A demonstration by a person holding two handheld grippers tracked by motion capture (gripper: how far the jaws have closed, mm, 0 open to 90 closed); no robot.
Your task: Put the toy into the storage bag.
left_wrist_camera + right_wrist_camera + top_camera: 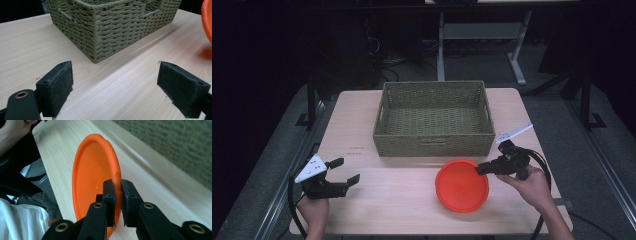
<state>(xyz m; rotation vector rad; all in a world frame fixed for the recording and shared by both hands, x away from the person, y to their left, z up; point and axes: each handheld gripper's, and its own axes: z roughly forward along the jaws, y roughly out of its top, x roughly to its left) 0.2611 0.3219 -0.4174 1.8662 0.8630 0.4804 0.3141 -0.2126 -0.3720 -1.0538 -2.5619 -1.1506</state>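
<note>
Clearly the right gripper (117, 188) is clamped on the rim of the one orange plate (461, 185) near the worktop's (387, 200) front edge, probably to lift it toward the single woven basket (434, 120) at the back edge. Near the front left corner, the left gripper (347, 170) hovers, jaws spread and empty.

Beyond your desk (362, 125): grey floor (492, 65), a white-legged table frame (482, 35), cables (382, 55) trailing in shadow at far left.
</note>
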